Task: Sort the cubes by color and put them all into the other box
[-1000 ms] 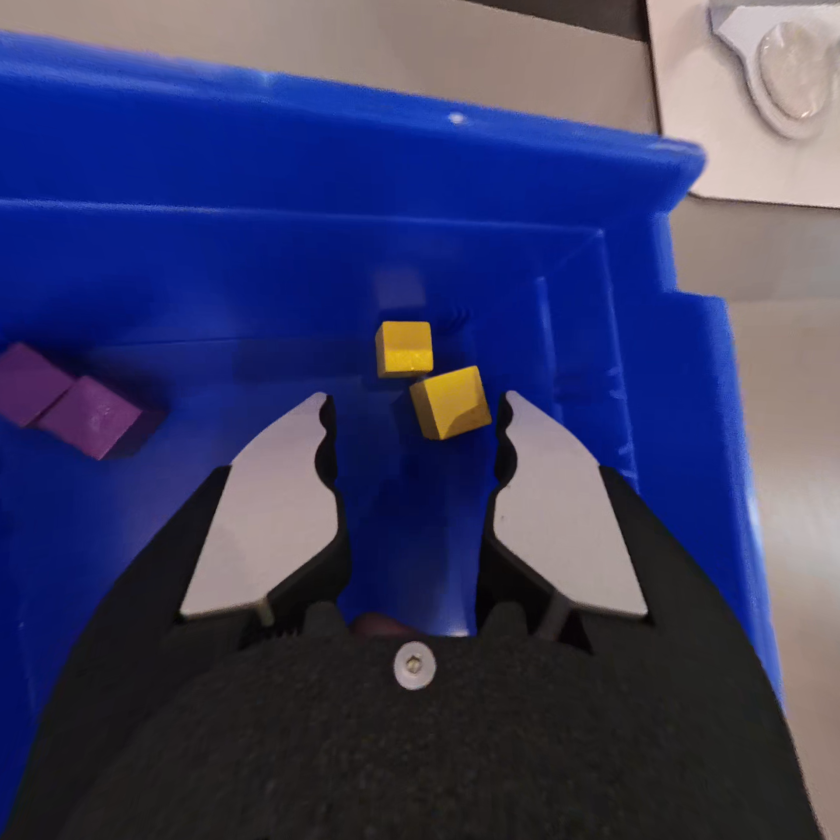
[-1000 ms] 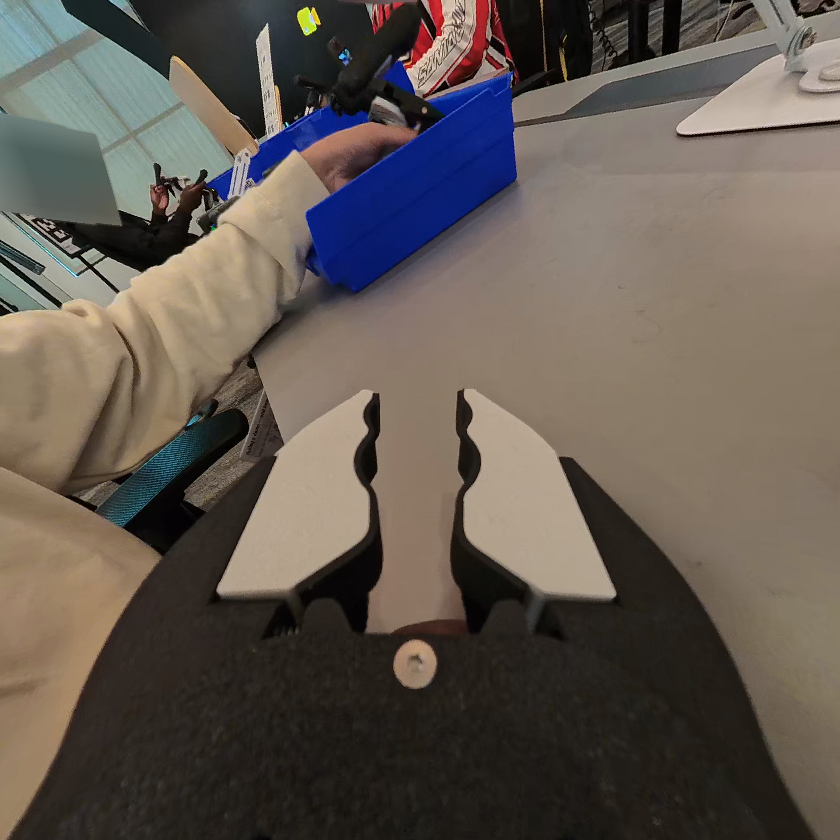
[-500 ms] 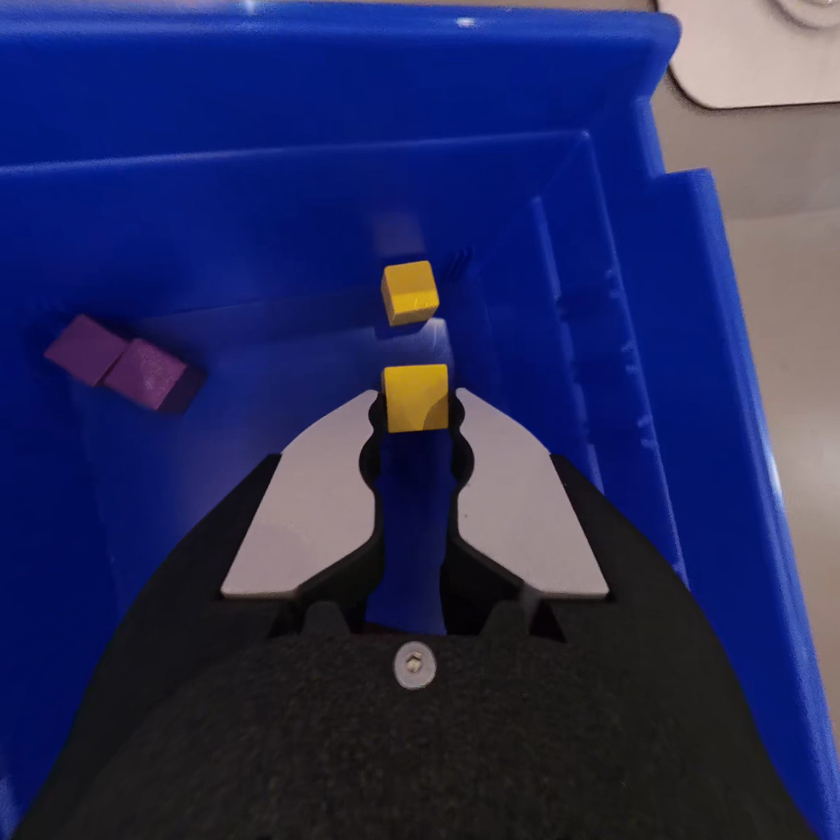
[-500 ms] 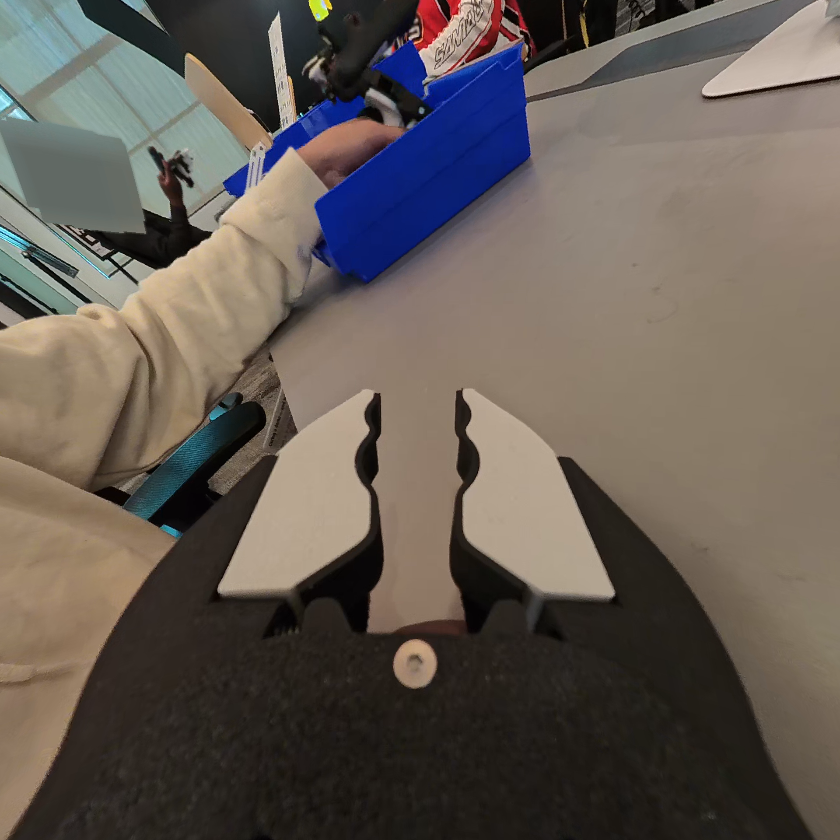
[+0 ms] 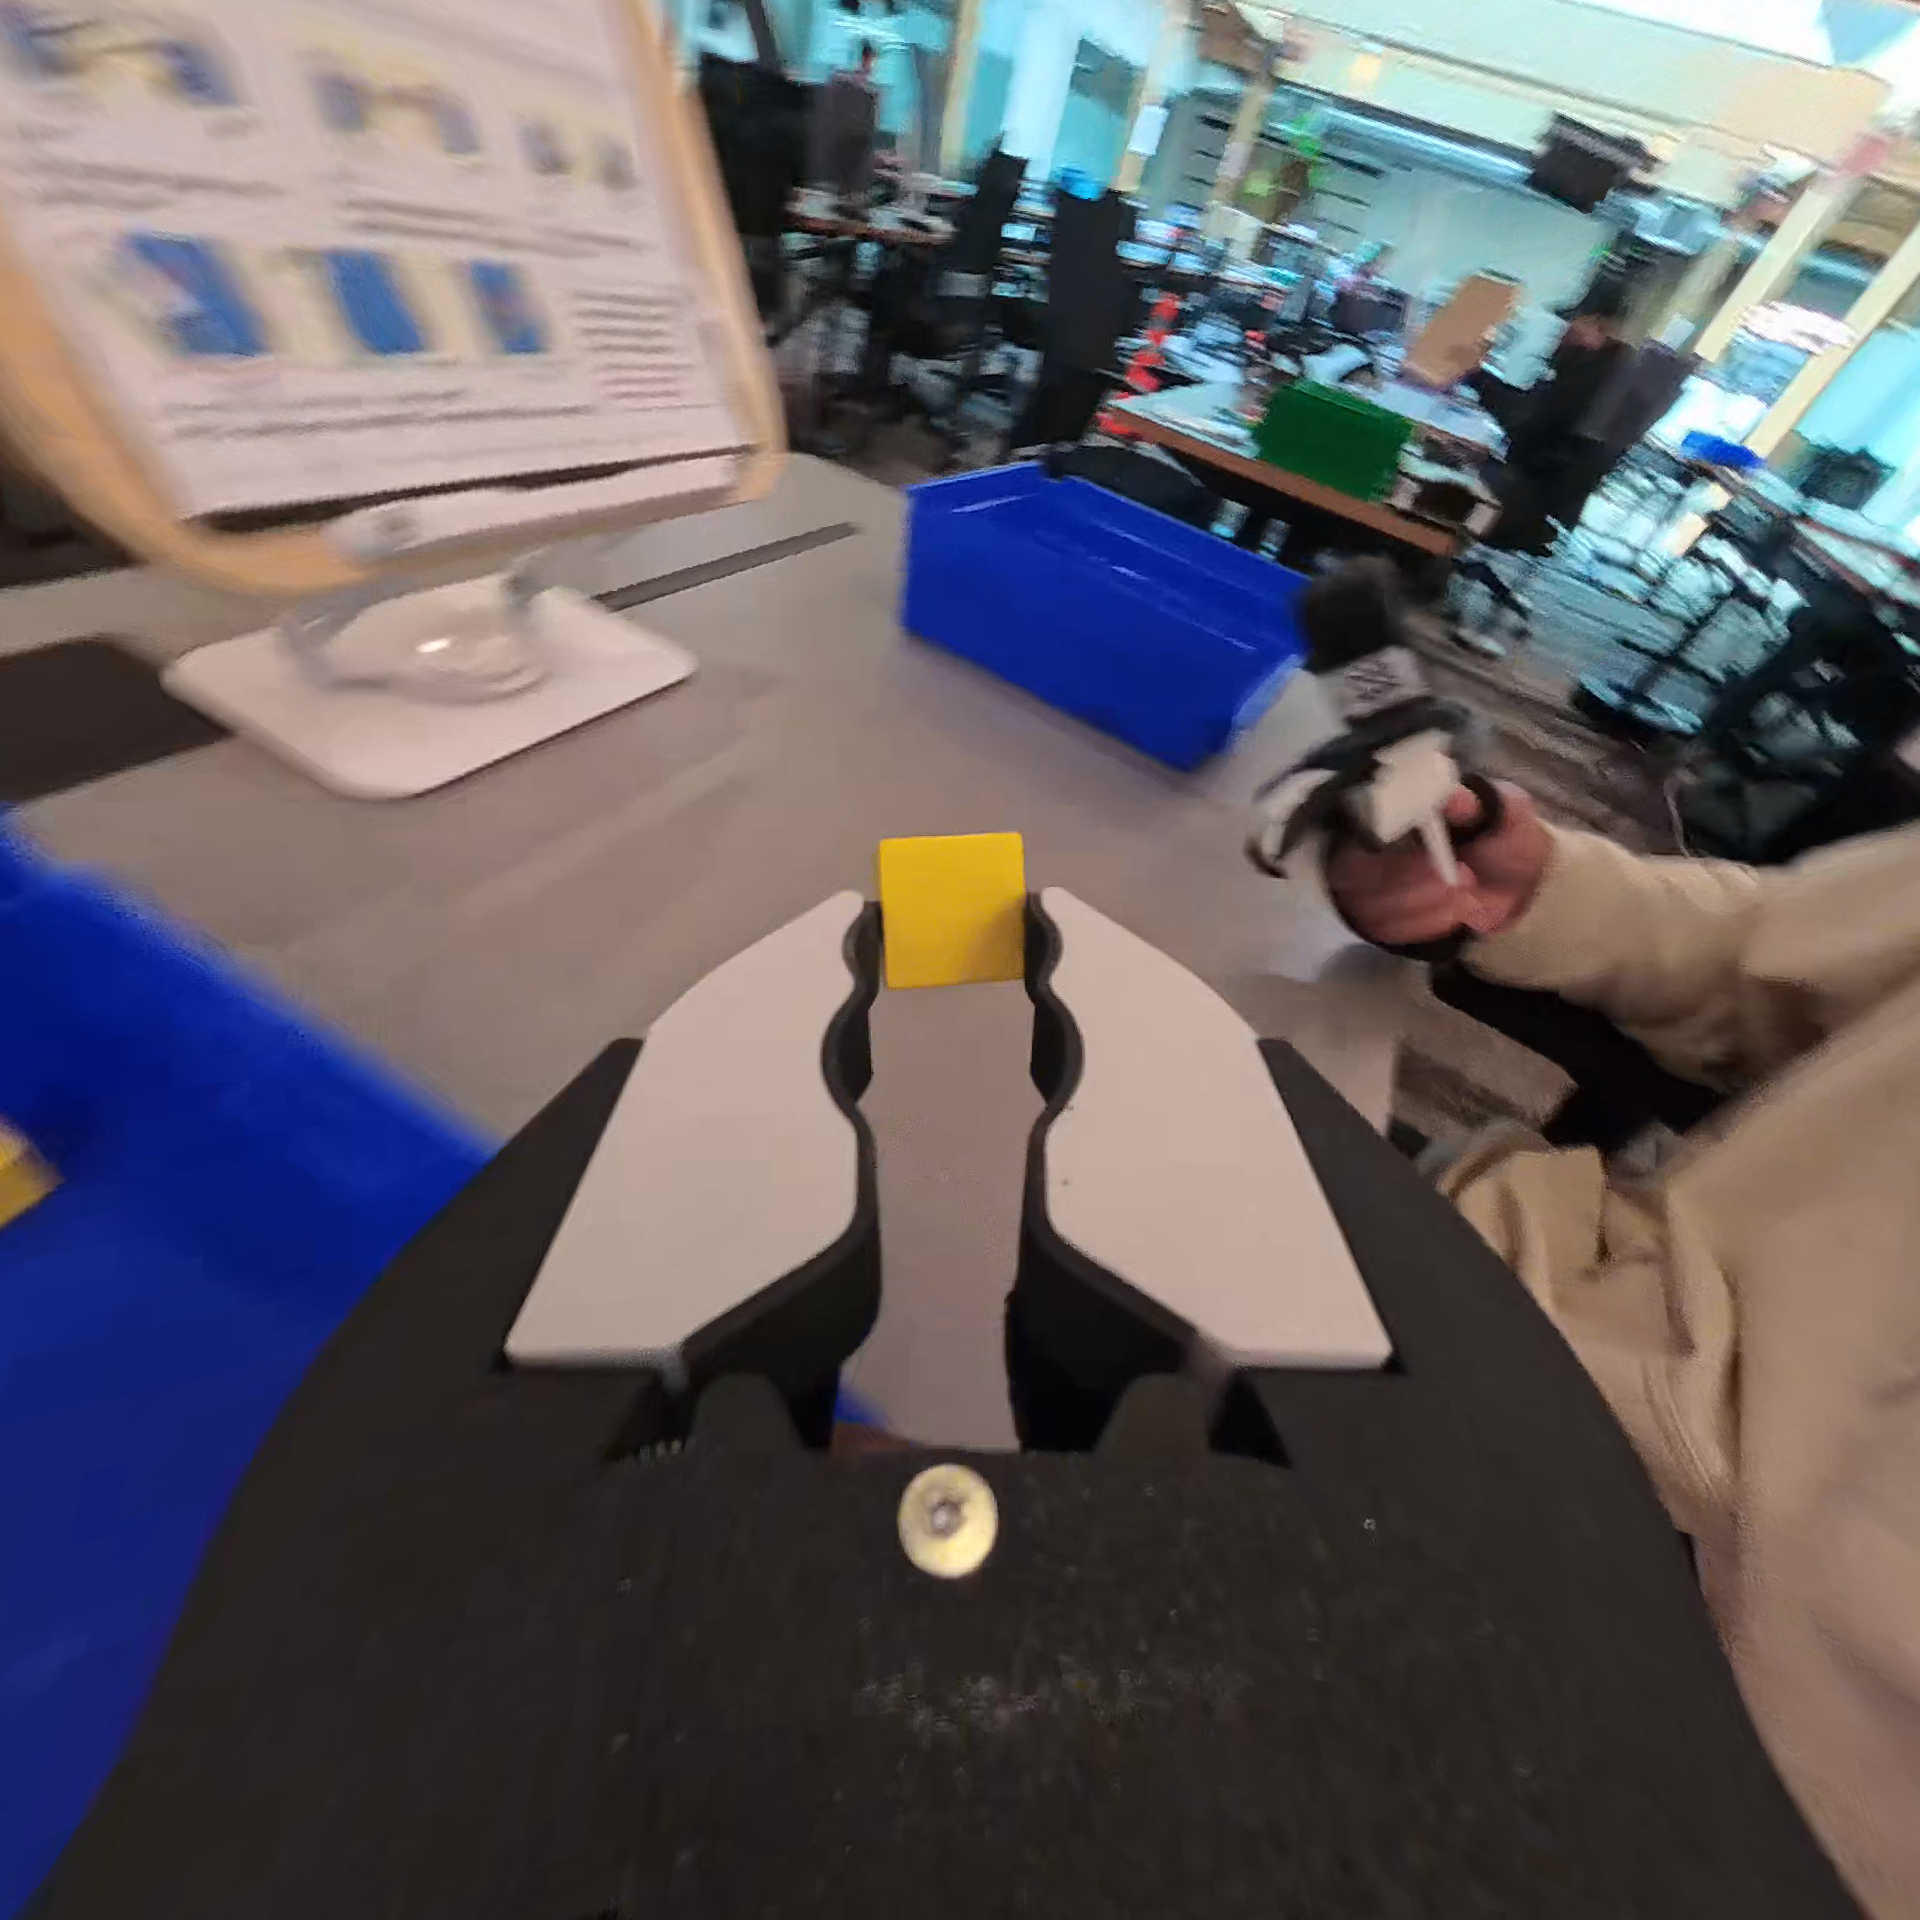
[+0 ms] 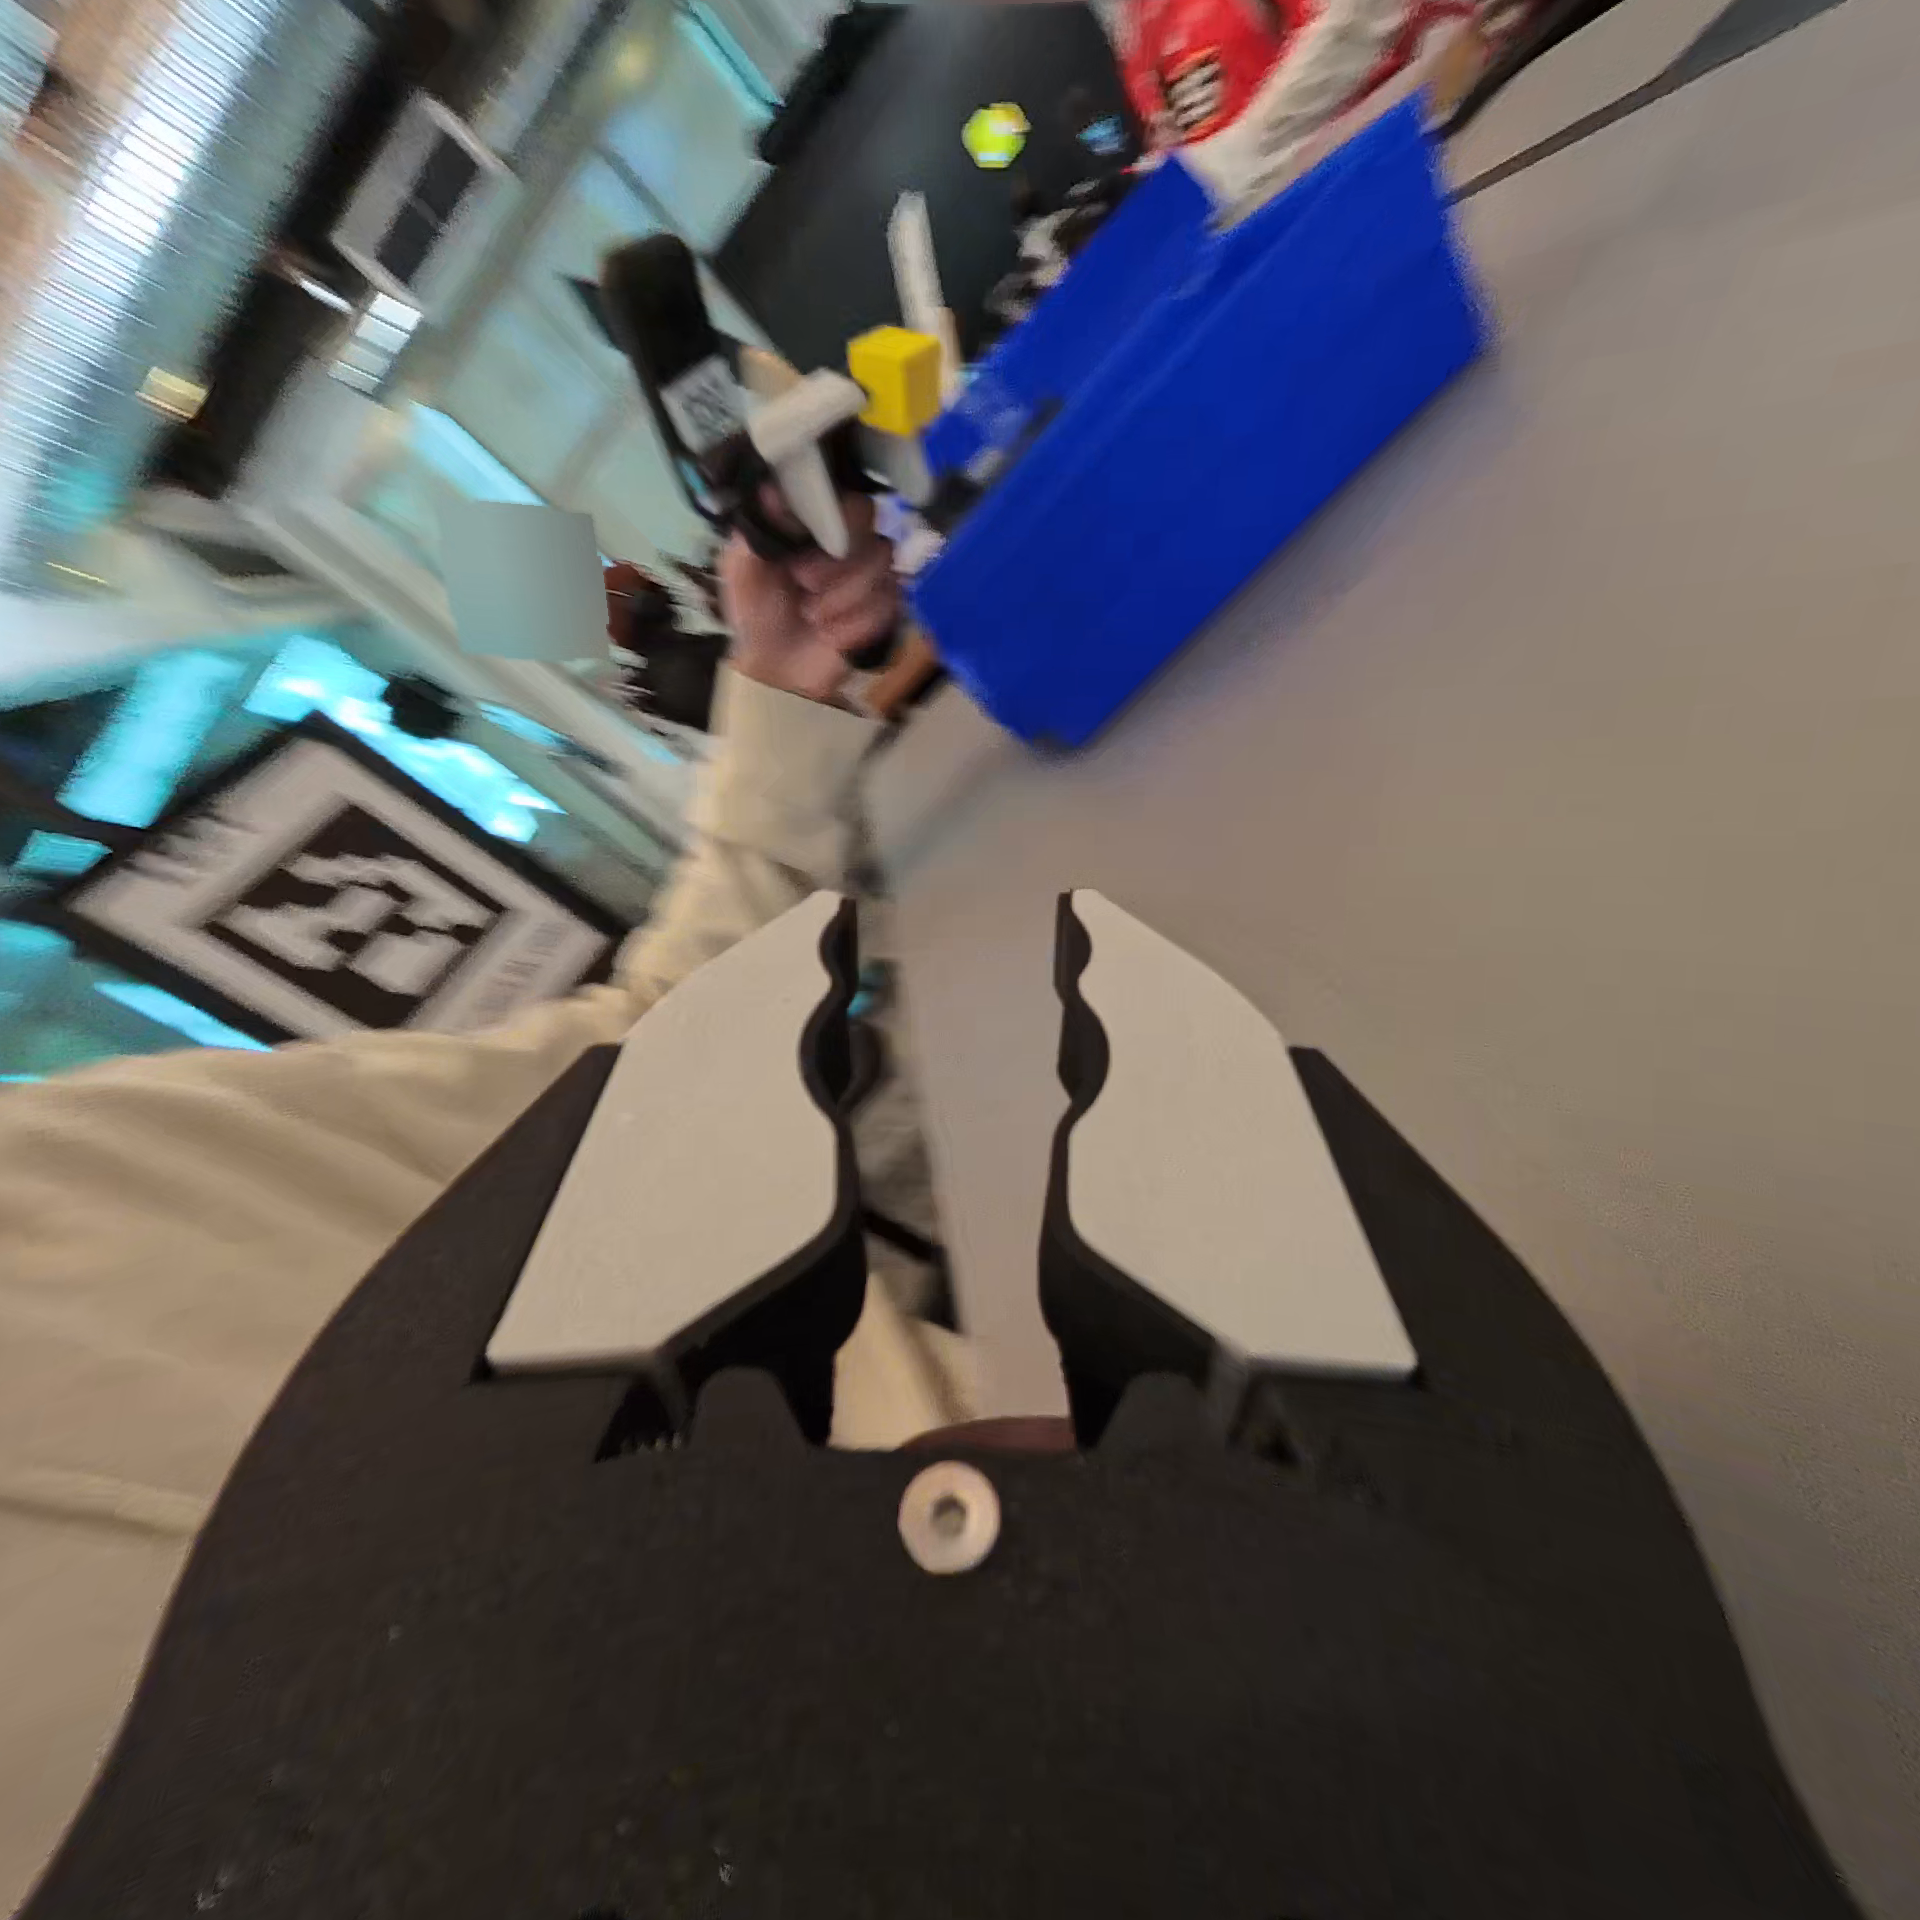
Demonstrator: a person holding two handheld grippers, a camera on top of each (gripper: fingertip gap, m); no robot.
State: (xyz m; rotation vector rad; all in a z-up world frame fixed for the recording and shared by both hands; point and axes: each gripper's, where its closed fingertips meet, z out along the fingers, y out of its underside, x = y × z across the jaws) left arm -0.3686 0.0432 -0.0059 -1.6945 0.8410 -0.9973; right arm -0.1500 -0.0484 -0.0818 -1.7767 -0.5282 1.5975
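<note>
My left gripper is shut on a yellow cube, held in the air above the grey table. The blue box it came from is at lower left, with another yellow cube at its edge. The other blue box stands farther off across the table. My right gripper is open and empty, low over the table. In the right wrist view the left gripper holds the yellow cube up beside a blue box.
A monitor on a white stand is at the back left. The right gripper, in a hand with a cream sleeve, is at the right. The table's edge runs just left of the right gripper.
My left gripper shut on the yellow cube, lifted it out of the blue box and swung up and right to face across the table. My right gripper tilted left, still open.
</note>
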